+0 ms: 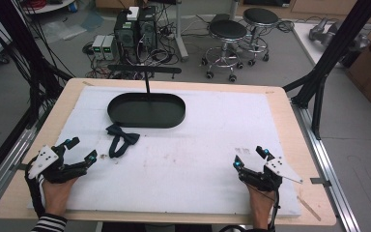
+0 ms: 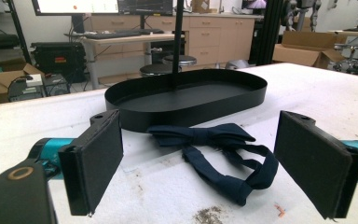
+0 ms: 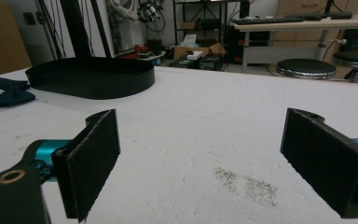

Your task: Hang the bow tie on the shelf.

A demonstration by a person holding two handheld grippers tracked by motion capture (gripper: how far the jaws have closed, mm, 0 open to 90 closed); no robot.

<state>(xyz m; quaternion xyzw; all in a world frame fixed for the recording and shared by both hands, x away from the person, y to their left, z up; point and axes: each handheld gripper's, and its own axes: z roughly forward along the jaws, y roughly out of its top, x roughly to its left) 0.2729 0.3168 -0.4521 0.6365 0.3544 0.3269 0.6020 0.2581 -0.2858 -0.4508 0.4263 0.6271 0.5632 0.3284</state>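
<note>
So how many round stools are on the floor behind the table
2. One black-topped stool stands just beyond the table's far edge, right of centre; the second stool is behind it, slightly further right. Others could be hidden outside the high view.

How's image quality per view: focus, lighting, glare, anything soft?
High view: even overhead light, faint shadows, slightly soft, bow tie and black tray readable. Left gripper view: bow tie sharp, near jaws a bit soft, monitor at the top blown out. Right gripper view: white mat bright but not clipped, background dimmer.
</note>
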